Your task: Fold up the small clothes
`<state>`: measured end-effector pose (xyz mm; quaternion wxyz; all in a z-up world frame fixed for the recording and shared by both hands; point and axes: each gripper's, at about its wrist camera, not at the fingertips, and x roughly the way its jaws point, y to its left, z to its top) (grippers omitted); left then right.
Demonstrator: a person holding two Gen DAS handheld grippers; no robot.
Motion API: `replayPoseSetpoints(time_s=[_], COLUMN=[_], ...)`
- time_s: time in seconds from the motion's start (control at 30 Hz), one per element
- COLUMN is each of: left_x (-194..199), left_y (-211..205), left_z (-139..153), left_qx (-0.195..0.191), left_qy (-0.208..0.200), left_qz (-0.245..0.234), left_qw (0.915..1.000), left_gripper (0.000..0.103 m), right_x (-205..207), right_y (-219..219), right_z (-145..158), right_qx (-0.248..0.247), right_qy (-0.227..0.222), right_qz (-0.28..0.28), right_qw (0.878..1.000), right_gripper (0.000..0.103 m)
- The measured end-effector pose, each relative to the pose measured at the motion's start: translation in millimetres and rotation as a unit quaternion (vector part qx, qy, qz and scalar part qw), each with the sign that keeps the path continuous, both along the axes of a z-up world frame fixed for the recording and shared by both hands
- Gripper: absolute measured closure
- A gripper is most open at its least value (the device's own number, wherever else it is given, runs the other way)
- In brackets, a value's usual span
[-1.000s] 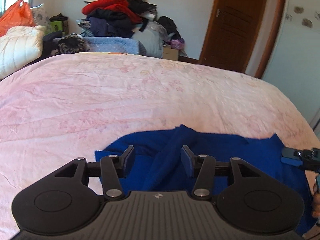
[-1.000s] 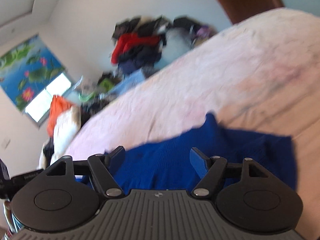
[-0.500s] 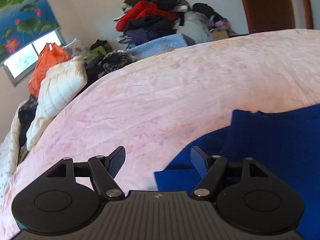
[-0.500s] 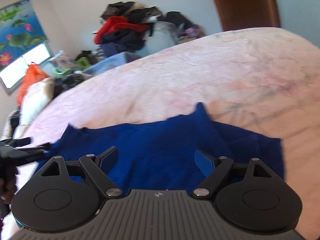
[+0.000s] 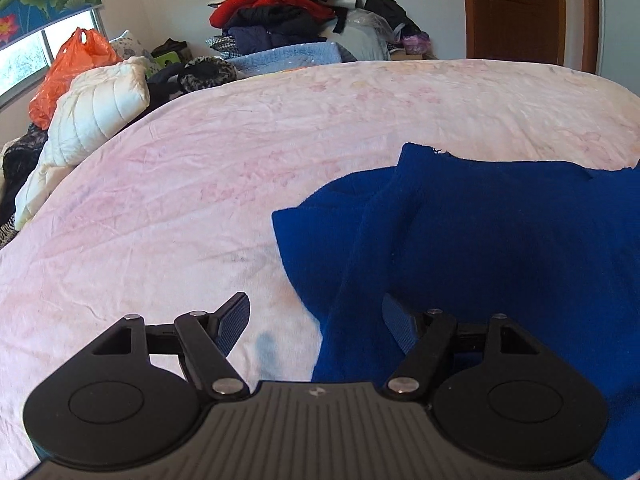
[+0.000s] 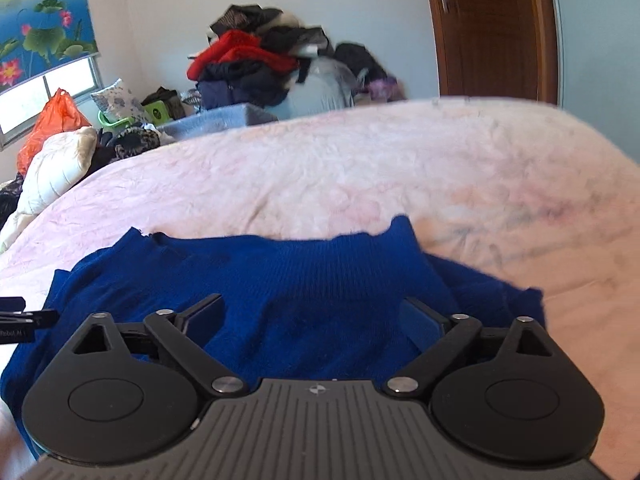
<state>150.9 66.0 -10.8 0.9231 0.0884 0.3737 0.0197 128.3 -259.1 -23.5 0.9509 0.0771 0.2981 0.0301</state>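
Here the blue knit garment [image 6: 304,276] lies partly folded on the pink bedspread [image 5: 200,184], and with the left gripper [image 5: 316,322] and right gripper [image 6: 316,316] both spread and holding nothing, a shallow pinch could snag one layer and drag the fold askew.

Your 2 wrist cameras each look forward and downward along their own fingers, close above the pink bedspread [image 5: 200,168]. The left view sits at the blue garment [image 5: 500,240]'s left edge; the right view sits over its middle. Both share the clothes pile [image 6: 256,64], the window and the wooden door [image 5: 516,8].
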Motion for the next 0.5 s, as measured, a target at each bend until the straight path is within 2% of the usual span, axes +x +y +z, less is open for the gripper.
replayPoseSetpoints(time_s=[0.13, 0.23, 0.3, 0.5], left_x=[-17, -22, -25, -29], left_y=[-1, 1, 3, 6], left_z=[-4, -10, -13, -19], left_qx=[-0.011, -0.022, -0.024, -0.039], left_qy=[-0.013, -0.019, -0.028, -0.046], left_qz=[0.015, 0.024, 0.03, 0.043], left_qw=[0.9997, 0.9993, 0.9988, 0.9973], left_gripper=[0.029, 0.026, 0.021, 0.014], right_x=[-14, -15, -19, -18], right_y=[11, 21, 26, 22], right_z=[-8, -25, -33, -34], right_qx=[-0.024, -0.069, -0.093, -0.082], right_qy=[0.003, 0.019, 0.006, 0.008], right_qz=[-0.006, -0.018, -0.016, -0.016], right_qw=[1.0, 0.997, 0.996, 0.996], right_gripper=[0.003, 0.001, 0.001, 0.0])
